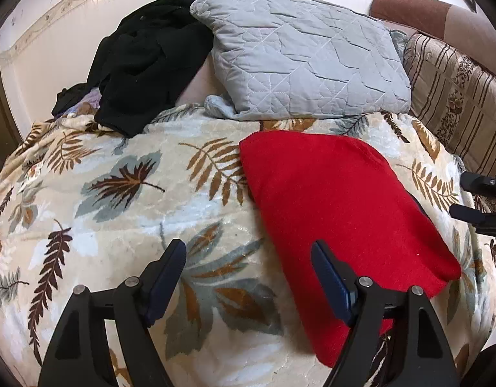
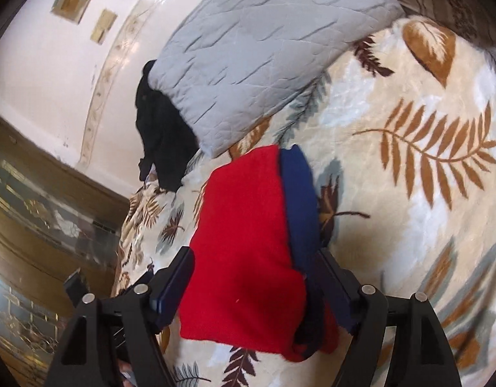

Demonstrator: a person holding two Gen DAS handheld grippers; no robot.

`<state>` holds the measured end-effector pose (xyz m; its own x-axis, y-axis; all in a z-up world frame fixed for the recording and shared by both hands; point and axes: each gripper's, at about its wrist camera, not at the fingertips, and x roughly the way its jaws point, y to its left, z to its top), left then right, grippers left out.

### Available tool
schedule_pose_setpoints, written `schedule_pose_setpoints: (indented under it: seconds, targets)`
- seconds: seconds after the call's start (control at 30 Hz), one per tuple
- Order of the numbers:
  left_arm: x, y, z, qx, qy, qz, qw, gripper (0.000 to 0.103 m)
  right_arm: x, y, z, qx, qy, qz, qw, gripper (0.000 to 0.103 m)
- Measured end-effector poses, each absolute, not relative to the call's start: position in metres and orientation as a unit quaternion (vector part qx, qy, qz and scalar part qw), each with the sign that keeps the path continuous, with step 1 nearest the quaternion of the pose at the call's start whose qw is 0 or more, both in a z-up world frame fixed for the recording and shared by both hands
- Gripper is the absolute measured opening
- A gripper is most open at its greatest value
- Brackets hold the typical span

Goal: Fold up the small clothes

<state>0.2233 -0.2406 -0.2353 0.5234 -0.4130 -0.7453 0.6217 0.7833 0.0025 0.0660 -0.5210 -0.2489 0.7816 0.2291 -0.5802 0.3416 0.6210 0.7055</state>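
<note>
A red garment [image 1: 338,213], folded into a rough rectangle, lies on the leaf-patterned blanket [image 1: 125,200] right of centre. My left gripper [image 1: 248,254] is open above the blanket, its right finger [image 1: 328,277] over the garment's near left edge, holding nothing. In the right wrist view the red garment [image 2: 244,251] with a dark blue part [image 2: 299,206] along one side lies between the fingers of my right gripper [image 2: 252,264]. The jaws stand wide around it and do not pinch it. The right gripper's fingers also show in the left wrist view [image 1: 480,200] at the right edge.
A grey quilted pillow [image 1: 299,54] and a pile of black clothes [image 1: 144,61] lie at the far side of the bed. A striped floral cushion [image 1: 457,96] sits at the far right. A white tiled wall [image 2: 54,64] and a wooden cabinet [image 2: 38,213] stand beyond the bed.
</note>
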Motion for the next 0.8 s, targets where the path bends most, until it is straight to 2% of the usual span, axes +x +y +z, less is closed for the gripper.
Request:
schedule_pose_setpoints:
  seconds: [0.8]
  targets:
    - [0.228, -0.273, -0.240, 0.120, 0.412, -0.353, 0.831, 0.080, 0.114, -0.570, -0.311, 0.456, 0.399, 0.025, 0.795, 0.080]
